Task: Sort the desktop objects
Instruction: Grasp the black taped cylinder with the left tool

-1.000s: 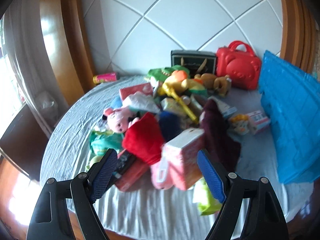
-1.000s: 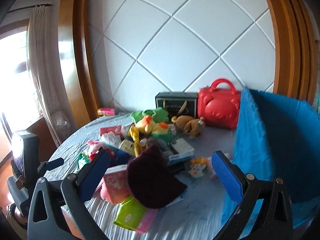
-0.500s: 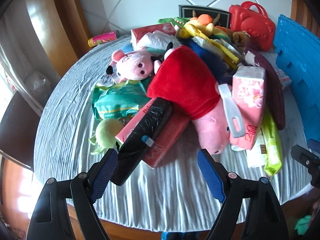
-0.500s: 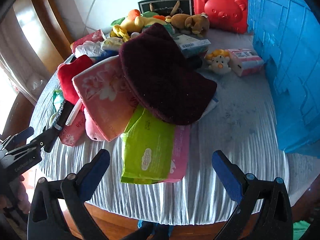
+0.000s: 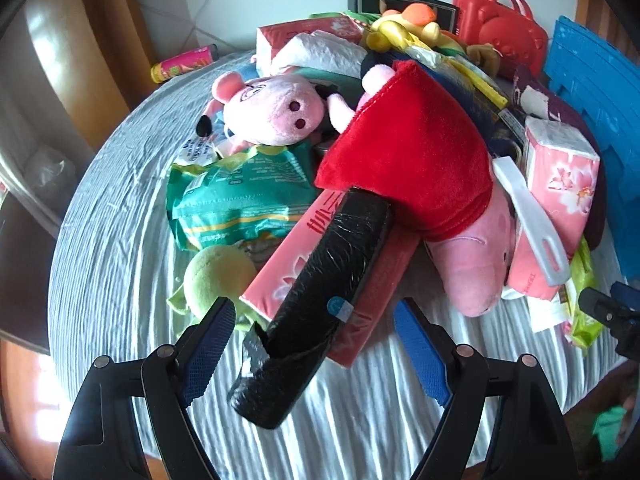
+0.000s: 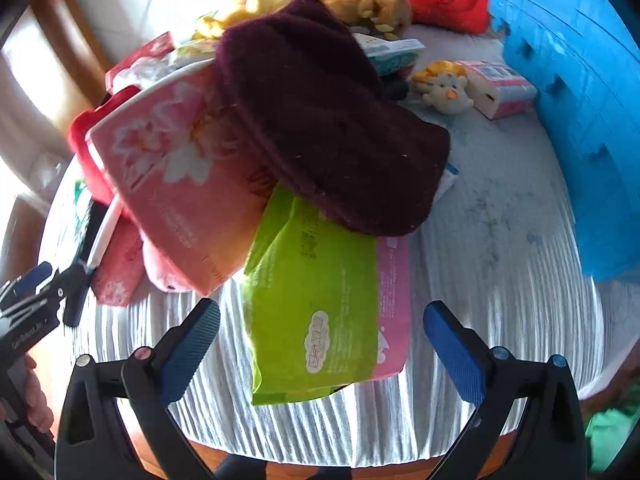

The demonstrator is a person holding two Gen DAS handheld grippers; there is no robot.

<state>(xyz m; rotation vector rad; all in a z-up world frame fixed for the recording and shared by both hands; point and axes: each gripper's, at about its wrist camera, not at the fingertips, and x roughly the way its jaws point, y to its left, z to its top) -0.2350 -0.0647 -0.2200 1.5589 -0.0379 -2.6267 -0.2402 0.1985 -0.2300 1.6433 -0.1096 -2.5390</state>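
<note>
Both grippers have come lower and closer to the pile than 0.5 s ago. The left gripper (image 5: 314, 344) is spread wide around the black wrapped bar (image 5: 320, 292); the right gripper (image 6: 320, 344) is spread around the green wipes pack (image 6: 316, 304), touching neither. The maroon hat (image 6: 320, 120) hides items beneath. The blue crate (image 6: 580, 92) is cut off; its contents cannot be seen.

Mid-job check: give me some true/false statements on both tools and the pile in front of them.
1. The left tool is open around the near end of the black wrapped object. True.
2. The right tool is shut on the green wipes pack. False: it is open.
3. The maroon hat lies on top of the green wipes pack. True.
4. The blue crate holds the pink pig plush. False: the plush lies on the pile.
</note>
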